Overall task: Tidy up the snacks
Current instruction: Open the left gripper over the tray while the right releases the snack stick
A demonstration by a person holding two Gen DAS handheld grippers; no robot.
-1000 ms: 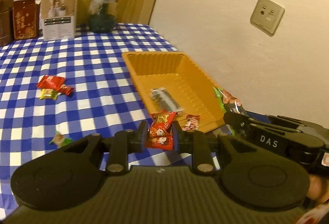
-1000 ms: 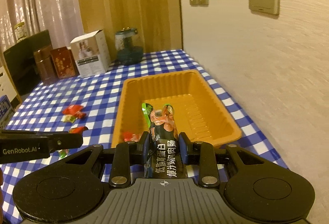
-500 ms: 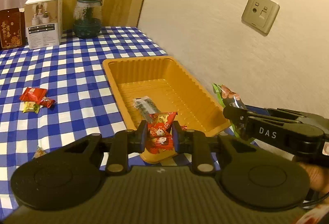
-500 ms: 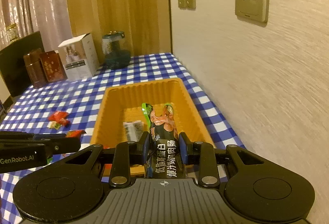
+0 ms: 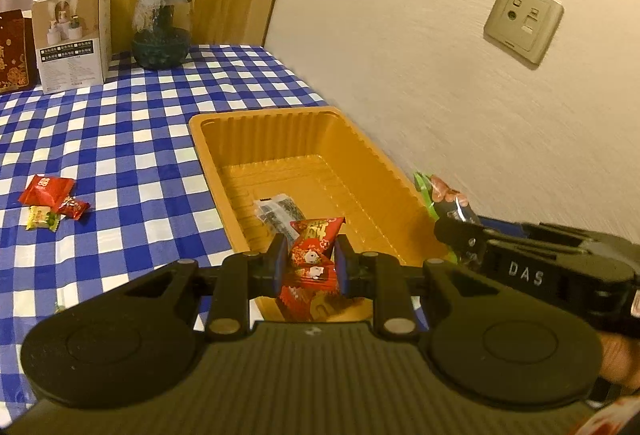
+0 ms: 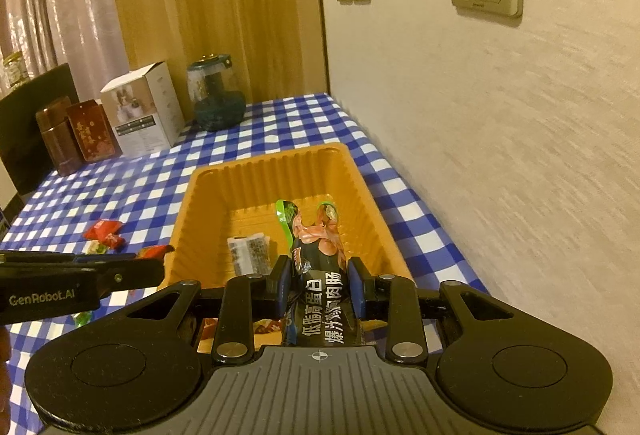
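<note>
An orange tray [image 5: 280, 123] [image 6: 272, 165] sits on the blue checked tablecloth by the wall. A small dark-and-white packet [image 5: 278, 213] [image 6: 248, 253] lies inside it. My left gripper [image 5: 310, 259] is shut on a red candy packet [image 5: 314, 255] above the tray's near end. My right gripper [image 6: 318, 275] is shut on a black sausage snack pack [image 6: 318, 259] with a green top, held over the tray's near right end; the pack also shows in the left wrist view [image 5: 438, 193].
Loose red and yellow candies [image 5: 50, 201] [image 6: 104, 235] lie on the cloth left of the tray. A white box [image 5: 72, 35], a dark jar [image 5: 162, 31] and red boxes [image 6: 86, 133] stand at the back. The wall [image 6: 520, 155] runs close along the right.
Both grippers have moved forward and over the tray's near end with their snacks still held. The tray looks nearer and more central in both views.
</note>
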